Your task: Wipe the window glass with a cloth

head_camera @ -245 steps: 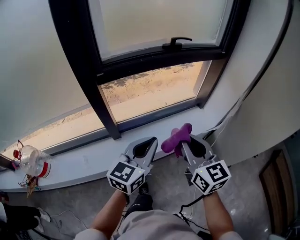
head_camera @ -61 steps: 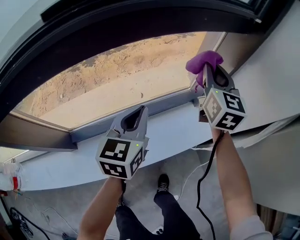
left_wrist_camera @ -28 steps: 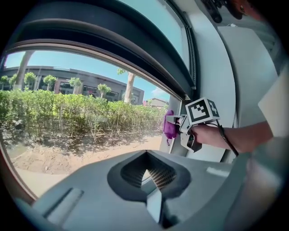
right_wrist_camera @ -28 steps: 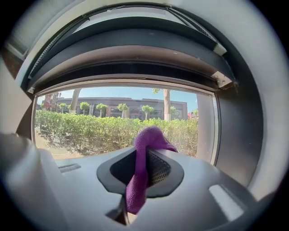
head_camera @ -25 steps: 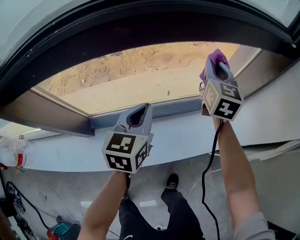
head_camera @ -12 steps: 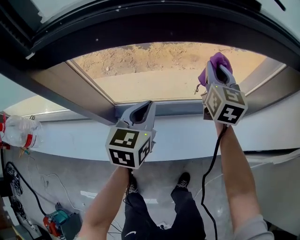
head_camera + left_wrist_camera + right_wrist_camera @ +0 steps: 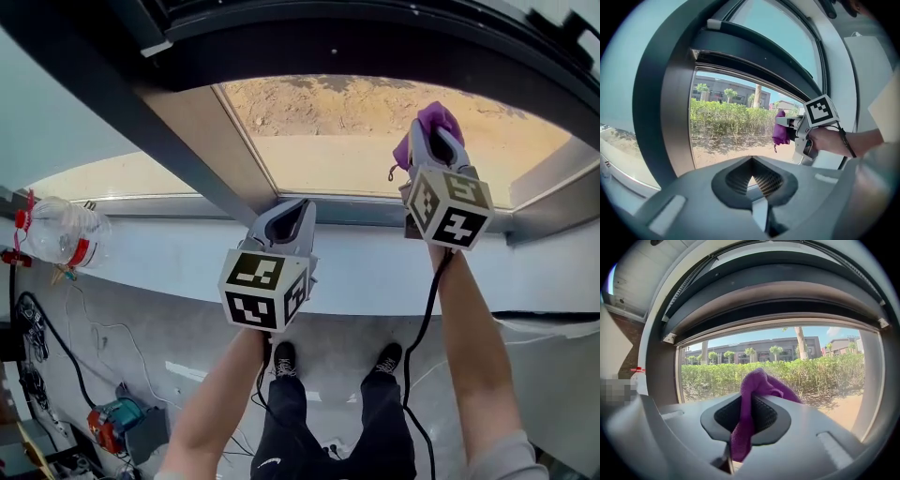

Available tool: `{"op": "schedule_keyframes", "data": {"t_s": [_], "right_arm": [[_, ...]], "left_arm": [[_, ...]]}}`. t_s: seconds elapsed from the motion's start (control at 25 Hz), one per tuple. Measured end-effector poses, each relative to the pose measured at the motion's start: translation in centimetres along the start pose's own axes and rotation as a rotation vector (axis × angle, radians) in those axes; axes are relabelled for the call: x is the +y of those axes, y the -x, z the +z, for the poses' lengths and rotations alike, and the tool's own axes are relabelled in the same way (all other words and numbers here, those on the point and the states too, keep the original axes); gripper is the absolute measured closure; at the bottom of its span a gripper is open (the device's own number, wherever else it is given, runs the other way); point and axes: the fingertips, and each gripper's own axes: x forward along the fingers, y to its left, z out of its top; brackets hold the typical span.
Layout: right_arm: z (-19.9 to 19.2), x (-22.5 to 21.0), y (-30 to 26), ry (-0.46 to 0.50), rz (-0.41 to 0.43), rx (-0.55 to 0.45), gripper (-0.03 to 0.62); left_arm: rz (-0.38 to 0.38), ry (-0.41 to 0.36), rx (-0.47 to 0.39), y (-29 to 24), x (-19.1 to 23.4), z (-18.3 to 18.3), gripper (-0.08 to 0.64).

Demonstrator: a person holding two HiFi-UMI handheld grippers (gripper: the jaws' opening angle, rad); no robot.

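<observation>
1. Head view: left gripper (image 7: 287, 211) is low, over the sill (image 7: 375, 272), jaws together w/ nothing btwn them.
2. Right gripper (image 7: 433, 136) is higher and to the right, clamped on a purple cloth (image 7: 424, 120).
3. Cloth bunches out past the jaw tips, in front of the window glass (image 7: 319, 141); can't tell if it touches.
4. Dark frame post (image 7: 202, 150) stands left of that pane; plastic bottle (image 7: 58, 234) is on the sill, far left.
5. Outside: hedge (image 7: 811, 371), bldgs beyond.
</observation>
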Motion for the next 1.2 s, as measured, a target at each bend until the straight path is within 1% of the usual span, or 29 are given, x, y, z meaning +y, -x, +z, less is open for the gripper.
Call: {"op": "schedule_keyframes", "data": {"t_s": [0.08,0.24,0.4,0.56,0.64,0.76,0.88,0.96,1.08,1.2], "right_arm": [[-0.2,2.5,-0.8,0.012,0.022,0.006,0.531],[-0.5,6.4,-2.2,0.000,0.026,0.009,0.529],[-0.8,11.1,-3.8,0.009,0.076,0.018,0.529],[-1.5,13.6,-4.8,-0.008,0.041,0.022,0.529],[-1.8,15.5,-5.3,-0.003,0.055,0.030,0.529],[-2.0,17.7,-5.8,-0.007,0.063,0.036,0.529],[-2.6,21.1,-6.3,0.040,0.142,0.059,0.531],[-2.7,23.3,-7.0,0.054,0.193,0.064,0.529],[-2.9,24.6,-7.8,0.055,0.224,0.059,0.529],[-3.3,25.4,-8.1,0.060,0.256,0.062,0.529]], "left_arm": [[0.020,0.007,0.006,1.0,1.7,-0.3,0.560],[0.061,0.012,0.028,2.9,5.1,-1.2,0.560],[0.106,0.022,0.047,4.5,8.6,-2.2,0.560],[0.149,-0.010,0.057,5.9,11.6,-3.4,0.560],[0.162,-0.010,0.059,6.5,12.8,-4.0,0.560],[0.159,-0.017,0.059,7.6,13.5,-4.4,0.560],[0.150,-0.020,0.066,8.5,13.9,-4.9,0.560],[0.146,-0.014,0.072,9.0,14.2,-5.2,0.560],[0.141,-0.025,0.076,9.6,14.9,-5.6,0.560],[0.145,-0.016,0.081,10.2,15.6,-6.3,0.560]]}}
